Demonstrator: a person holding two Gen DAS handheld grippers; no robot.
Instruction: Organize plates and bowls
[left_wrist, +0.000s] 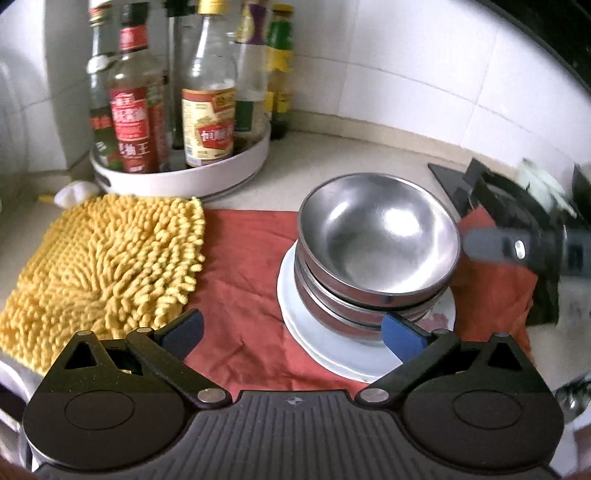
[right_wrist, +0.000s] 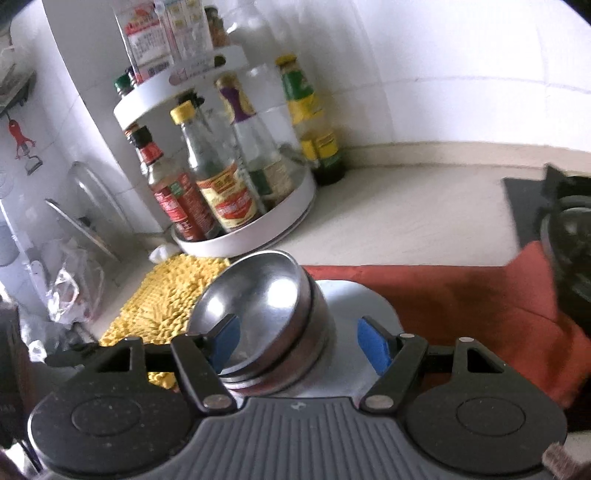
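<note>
Steel bowls (left_wrist: 376, 251) sit nested in 1 stack on the white plates (left_wrist: 332, 347), on the red cloth (left_wrist: 243, 280) covering the table (left_wrist: 351, 162), so the stacking looks essentially done. I count 3 bowls, perhaps 4, since the lower rims blur together, and at least 2 plates. The left gripper (left_wrist: 293, 332) and right gripper (right_wrist: 299, 343) both have their jaws open, gripping nothing. 1 yellow mat (left_wrist: 103, 266) lies beside the stack.
</note>
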